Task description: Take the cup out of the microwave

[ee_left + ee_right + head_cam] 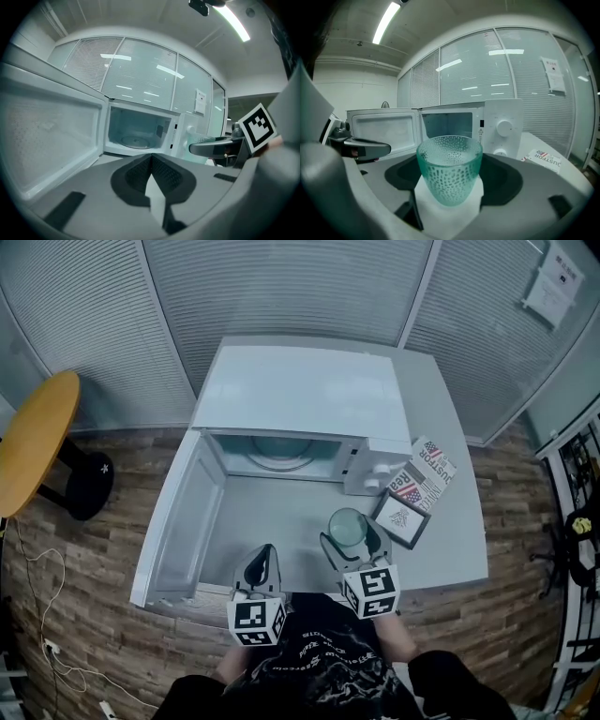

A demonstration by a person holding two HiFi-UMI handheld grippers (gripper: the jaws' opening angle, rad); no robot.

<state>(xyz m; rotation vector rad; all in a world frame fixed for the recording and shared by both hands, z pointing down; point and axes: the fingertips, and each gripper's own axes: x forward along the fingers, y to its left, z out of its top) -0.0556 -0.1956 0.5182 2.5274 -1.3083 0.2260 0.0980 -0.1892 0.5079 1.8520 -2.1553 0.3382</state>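
A dimpled teal glass cup (348, 527) (450, 171) is outside the microwave, upright over the white table in front of it. My right gripper (352, 540) (450, 192) is shut on the cup, its pads against the cup's lower sides. The white microwave (300, 399) (138, 131) (454, 124) stands open, its door (183, 521) swung out to the left. Only the glass turntable (279, 454) shows inside. My left gripper (262, 565) (151, 161) is shut on nothing, low before the open door, left of the cup.
A printed booklet (427, 474) and a small framed picture (401, 518) lie on the table (450, 559) right of the microwave. A round wooden table (37, 442) stands at far left, with a cable (37, 615) on the floor. Blinds and glass walls lie behind.
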